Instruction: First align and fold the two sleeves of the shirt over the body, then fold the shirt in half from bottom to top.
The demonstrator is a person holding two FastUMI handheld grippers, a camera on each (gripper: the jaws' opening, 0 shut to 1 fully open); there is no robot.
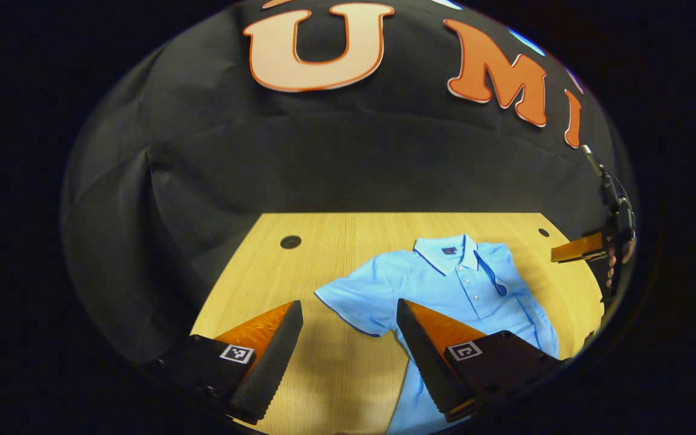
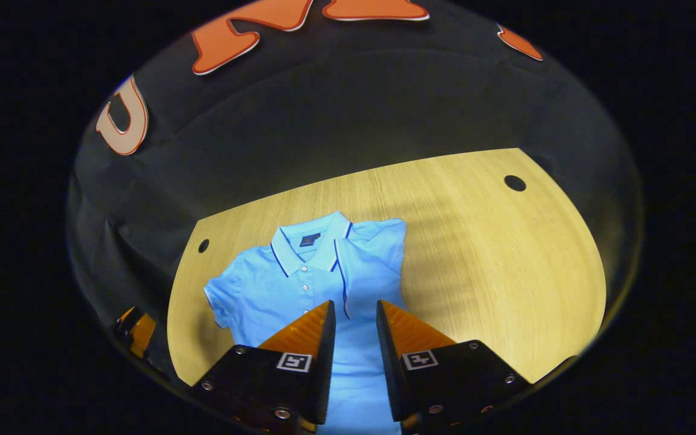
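A: Fingers on my left gripper (image 1: 348, 314) are spread wide, empty, above the table (image 1: 324, 374) by the shirt's (image 1: 444, 284) flat sleeve (image 1: 357, 302).

B: Right?

A: Right gripper (image 2: 355, 314) slightly apart, empty, over the shirt; that sleeve (image 2: 372, 266) lies folded over.

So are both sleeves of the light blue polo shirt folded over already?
No, one sleeve of the light blue polo shirt lies folded over the body, but the other sleeve sticks out flat on the wooden table.
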